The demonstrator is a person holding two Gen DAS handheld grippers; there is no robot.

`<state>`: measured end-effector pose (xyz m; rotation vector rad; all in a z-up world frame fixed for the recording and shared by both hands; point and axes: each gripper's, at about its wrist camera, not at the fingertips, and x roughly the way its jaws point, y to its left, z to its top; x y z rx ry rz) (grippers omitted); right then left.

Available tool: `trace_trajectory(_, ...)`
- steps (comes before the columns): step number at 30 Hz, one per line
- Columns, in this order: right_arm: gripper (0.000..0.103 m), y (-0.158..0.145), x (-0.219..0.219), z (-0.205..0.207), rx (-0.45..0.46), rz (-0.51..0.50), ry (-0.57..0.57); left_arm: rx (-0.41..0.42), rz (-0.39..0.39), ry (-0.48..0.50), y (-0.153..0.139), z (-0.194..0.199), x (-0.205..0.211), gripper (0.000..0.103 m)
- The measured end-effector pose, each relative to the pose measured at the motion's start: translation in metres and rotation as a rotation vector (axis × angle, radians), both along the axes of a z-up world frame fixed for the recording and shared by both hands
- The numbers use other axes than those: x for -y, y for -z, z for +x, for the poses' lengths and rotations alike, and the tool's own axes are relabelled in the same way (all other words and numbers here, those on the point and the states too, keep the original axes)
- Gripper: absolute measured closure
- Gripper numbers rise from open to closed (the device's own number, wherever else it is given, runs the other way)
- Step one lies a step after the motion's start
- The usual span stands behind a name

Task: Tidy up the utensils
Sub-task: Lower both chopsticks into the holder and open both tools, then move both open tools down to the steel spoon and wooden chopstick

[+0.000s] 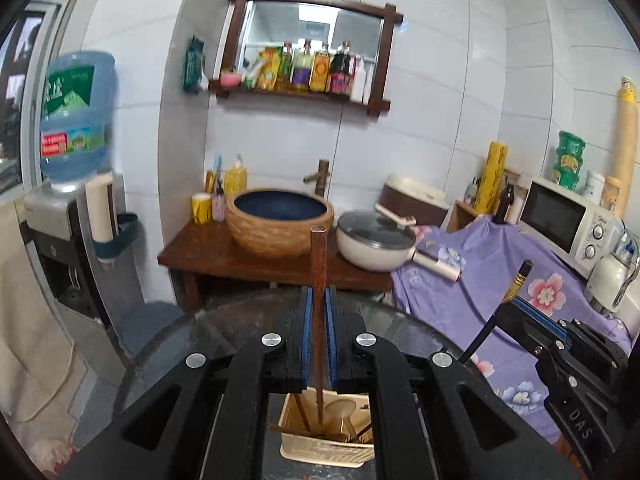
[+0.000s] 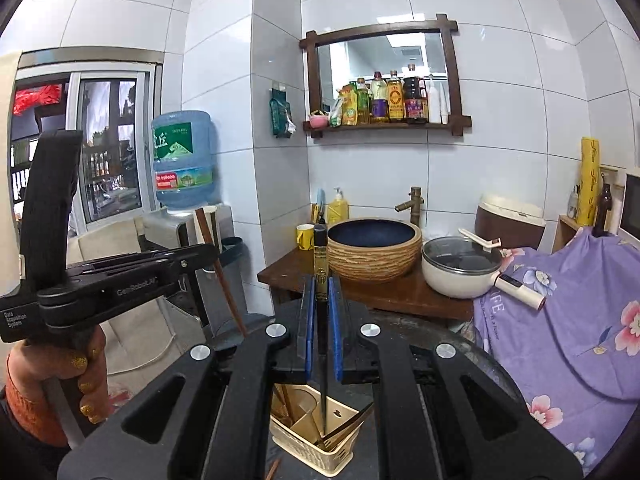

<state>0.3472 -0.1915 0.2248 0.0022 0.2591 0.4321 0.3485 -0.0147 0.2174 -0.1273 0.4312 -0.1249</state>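
My left gripper (image 1: 319, 294) is shut on a brown wooden chopstick (image 1: 319, 252), which stands upright, its lower end down in the beige utensil basket (image 1: 320, 448). My right gripper (image 2: 321, 286) is shut on a black chopstick (image 2: 321, 248) with a gold band, its tip reaching into the same basket (image 2: 304, 446). Several wooden spoons and chopsticks lie in the basket. In the right wrist view the left gripper (image 2: 208, 254), held by a person's hand (image 2: 90, 380), grips its brown chopstick (image 2: 226, 284) at the left. The left wrist view shows the right gripper (image 1: 516, 306) and its black chopstick (image 1: 519, 278) at the right.
The basket stands on a round dark glass table (image 1: 224, 332). Behind it a wooden stand (image 1: 200, 252) carries a basin (image 1: 280, 220) and a lidded white pan (image 1: 376, 246). A purple floral cloth (image 1: 500, 280) and a microwave (image 1: 568, 220) are right, a water dispenser (image 1: 72, 208) left.
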Motion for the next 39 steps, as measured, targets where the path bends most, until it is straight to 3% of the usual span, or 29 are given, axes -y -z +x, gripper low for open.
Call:
trace_trajectory(9,0.095,0.073,-0.010,0.026,-0.131,-0.010,0.005,-0.127,0.017,0.019,0.068,0.018,0.007,0.096)
trace_trajectory(18,0.095,0.103,-0.012,0.032,-0.178,-0.036,0.008,-0.192,0.022,0.045,0.107,0.026,0.010,0.096)
trace_trajectory(21,0.093,0.106,-0.010,0.030,-0.168,-0.041,0.005,-0.176,0.011,0.052,0.105,0.022,0.009,0.079)
trace_trajectory(22,0.091,0.106,-0.009,0.028,-0.166,-0.041,0.001,-0.160,0.012,0.051,0.103,0.017,0.009,0.065)
trace_trajectory(23,0.077,0.106,-0.009,0.026,-0.164,-0.040,0.000,-0.141,0.017,0.049,0.100,0.012,0.010,0.056)
trace_trajectory(24,0.054,0.105,-0.007,0.022,-0.151,-0.031,-0.002,-0.122,0.022,0.046,0.096,0.007,0.010,0.054)
trace_trajectory(26,0.042,0.100,-0.003,0.009,-0.093,-0.020,0.006,-0.080,0.025,0.043,0.088,-0.007,0.008,0.046)
trace_trajectory(29,0.042,0.095,-0.002,-0.010,-0.056,-0.028,-0.015,-0.009,-0.002,0.011,0.080,-0.034,-0.004,0.024)
trace_trajectory(31,0.038,0.097,-0.003,-0.027,-0.038,-0.038,-0.030,0.021,-0.020,-0.034,0.083,-0.052,-0.016,0.016)
trace_trajectory(35,0.035,0.119,-0.012,-0.052,-0.078,-0.096,-0.029,0.000,-0.029,-0.089,0.106,-0.076,-0.031,0.010)
trace_trajectory(39,0.035,0.169,-0.021,-0.057,-0.244,-0.125,-0.043,-0.095,-0.022,-0.126,0.149,-0.086,-0.040,0.010)
